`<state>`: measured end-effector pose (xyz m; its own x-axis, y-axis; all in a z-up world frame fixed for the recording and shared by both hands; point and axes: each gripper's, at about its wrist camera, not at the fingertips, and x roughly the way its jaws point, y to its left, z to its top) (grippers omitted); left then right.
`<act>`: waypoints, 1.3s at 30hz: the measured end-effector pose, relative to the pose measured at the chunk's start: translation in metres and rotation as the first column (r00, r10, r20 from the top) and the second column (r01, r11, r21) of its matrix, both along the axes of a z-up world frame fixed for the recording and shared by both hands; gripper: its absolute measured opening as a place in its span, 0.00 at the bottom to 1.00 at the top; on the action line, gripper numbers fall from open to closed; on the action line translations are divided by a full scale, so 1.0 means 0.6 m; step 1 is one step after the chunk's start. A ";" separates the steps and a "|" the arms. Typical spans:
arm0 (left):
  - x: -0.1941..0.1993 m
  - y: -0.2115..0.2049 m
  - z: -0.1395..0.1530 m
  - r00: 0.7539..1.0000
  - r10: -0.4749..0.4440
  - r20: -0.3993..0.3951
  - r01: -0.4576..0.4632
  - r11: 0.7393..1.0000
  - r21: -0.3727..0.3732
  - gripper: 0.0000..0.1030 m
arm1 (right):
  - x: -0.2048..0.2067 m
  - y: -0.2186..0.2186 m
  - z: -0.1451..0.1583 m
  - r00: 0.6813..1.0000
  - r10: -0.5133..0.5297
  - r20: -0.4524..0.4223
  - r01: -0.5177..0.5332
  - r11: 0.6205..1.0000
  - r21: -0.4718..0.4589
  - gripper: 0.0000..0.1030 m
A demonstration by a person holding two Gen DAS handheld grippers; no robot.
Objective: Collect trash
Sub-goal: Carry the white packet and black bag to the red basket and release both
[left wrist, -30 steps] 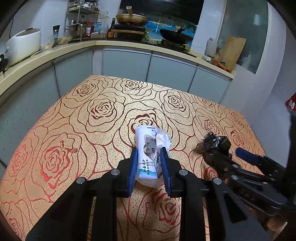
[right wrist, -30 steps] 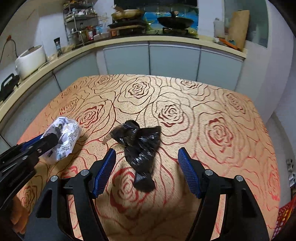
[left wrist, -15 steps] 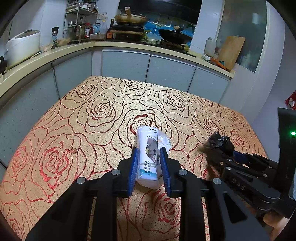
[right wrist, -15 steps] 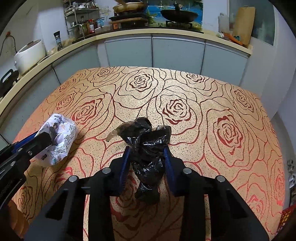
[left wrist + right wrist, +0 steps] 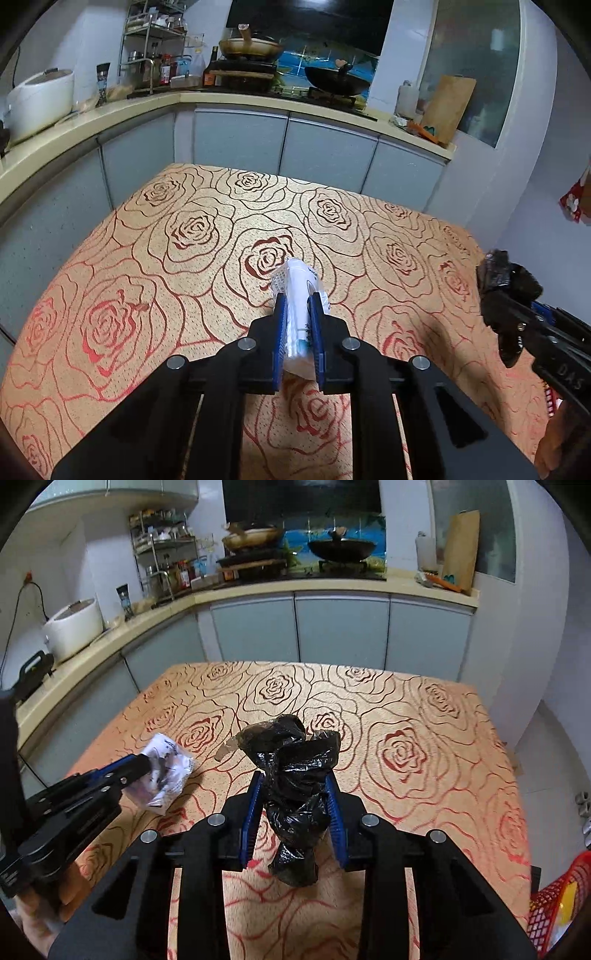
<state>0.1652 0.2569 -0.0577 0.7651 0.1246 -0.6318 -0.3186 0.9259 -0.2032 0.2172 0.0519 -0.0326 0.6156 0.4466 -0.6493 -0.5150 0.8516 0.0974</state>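
My left gripper (image 5: 298, 299) is shut on a white plastic wrapper (image 5: 297, 295) with print on it, squeezed thin between the blue pads and held above the rose-patterned tablecloth (image 5: 184, 258). My right gripper (image 5: 293, 779) is shut on a crumpled black plastic bag (image 5: 295, 775), which hangs off the cloth with its tail dangling below the pads. In the right wrist view the left gripper (image 5: 147, 766) and its wrapper (image 5: 166, 771) show at the left. In the left wrist view the right gripper (image 5: 496, 291) with the black bag (image 5: 506, 277) shows at the right edge.
The table (image 5: 443, 738) stands in a kitchen, with a curved counter (image 5: 110, 110) and grey cabinets behind it. A white rice cooker (image 5: 37, 96), pans on a stove (image 5: 295, 554) and a cutting board (image 5: 460, 550) sit on the counter. A red mesh basket (image 5: 554, 897) is at the lower right, off the table.
The right gripper closed on the black bag and lifted it off the cloth. The left gripper squeezed the white wrapper tighter, so it now looks much narrower between the pads.
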 end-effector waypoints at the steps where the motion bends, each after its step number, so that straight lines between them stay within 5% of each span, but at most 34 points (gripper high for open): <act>1: -0.006 0.000 0.003 1.000 0.000 0.004 0.000 1.000 -0.010 0.11 | -0.004 -0.005 0.004 1.000 -0.001 0.005 0.001 1.000 0.004 0.31; 21: -0.056 -0.086 0.093 0.997 -0.052 0.064 0.042 0.989 0.143 0.11 | -0.063 -0.093 0.089 0.996 -0.036 0.087 0.025 0.992 0.127 0.31; 39: -0.051 -0.221 0.147 0.971 -0.215 0.107 0.188 0.959 0.213 0.11 | -0.088 -0.235 0.124 0.977 -0.178 0.118 0.154 0.969 0.192 0.31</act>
<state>0.1345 0.1244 0.0307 0.8600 0.0732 -0.5049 -0.1047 0.9939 -0.0343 0.1642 -0.0889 0.0420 0.7663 0.4331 -0.4745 -0.3867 0.9008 0.1976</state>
